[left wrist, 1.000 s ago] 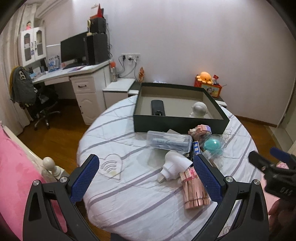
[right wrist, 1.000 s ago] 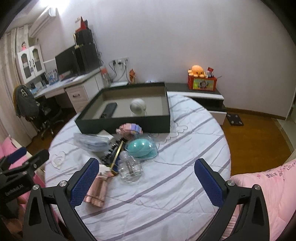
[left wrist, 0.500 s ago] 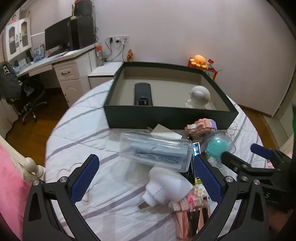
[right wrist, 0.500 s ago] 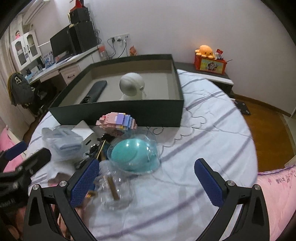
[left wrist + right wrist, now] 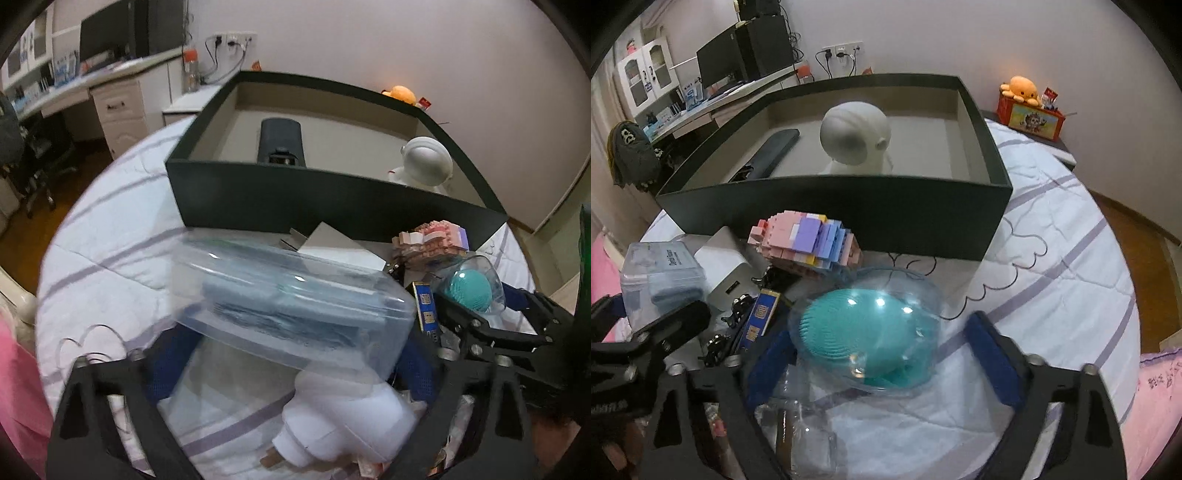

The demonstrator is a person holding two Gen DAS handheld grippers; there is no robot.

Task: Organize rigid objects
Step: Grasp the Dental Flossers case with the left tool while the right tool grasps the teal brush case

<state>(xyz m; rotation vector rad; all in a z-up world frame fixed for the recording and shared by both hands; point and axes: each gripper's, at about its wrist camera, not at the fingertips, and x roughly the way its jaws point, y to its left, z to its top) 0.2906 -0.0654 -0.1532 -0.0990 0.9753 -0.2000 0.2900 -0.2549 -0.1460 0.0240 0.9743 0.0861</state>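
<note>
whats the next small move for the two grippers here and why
Probably close both. The left gripper straddles the clear box of blue items, and the right gripper straddles the clear case with the teal brush; both look open, with the dark tray just beyond.

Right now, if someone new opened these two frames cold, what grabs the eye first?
Probably the teal silicone brush in its clear dome, bracketed by the open right gripper. Next, the clear plastic case lying between the fingers of the left gripper, also open. Behind both sits the dark green box, with a white round-headed figure and a black remote inside.
</note>
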